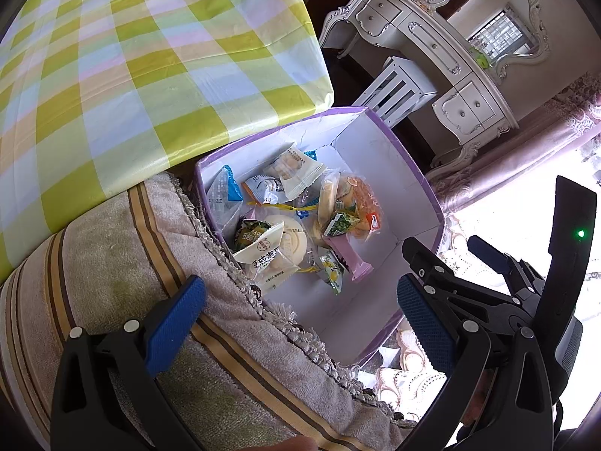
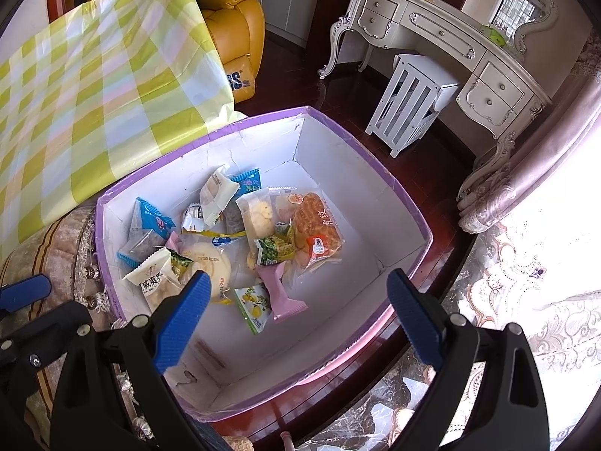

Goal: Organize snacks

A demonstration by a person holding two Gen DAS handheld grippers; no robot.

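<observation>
A purple-rimmed white box (image 2: 360, 173) stands on the floor and holds several wrapped snacks: a round pastry (image 2: 210, 263), an orange bread pack (image 2: 315, 233), a pink wrapper (image 2: 281, 293) and a blue packet (image 2: 150, 225). My right gripper (image 2: 296, 312) is open and empty above the box's near side. My left gripper (image 1: 296, 319) is open and empty, over the striped cushion (image 1: 112, 263) and the box (image 1: 398, 158) edge. The right gripper's body (image 1: 526, 285) shows at the right of the left wrist view. The same snacks (image 1: 293, 225) lie in the box there.
A table with a green checked cloth (image 2: 94, 86) stands left of the box. A white vanity desk (image 2: 450, 37) and a white slatted stool (image 2: 409, 101) stand behind. A yellow armchair (image 2: 233, 18) is at the back. A patterned floor (image 2: 526, 300) lies to the right.
</observation>
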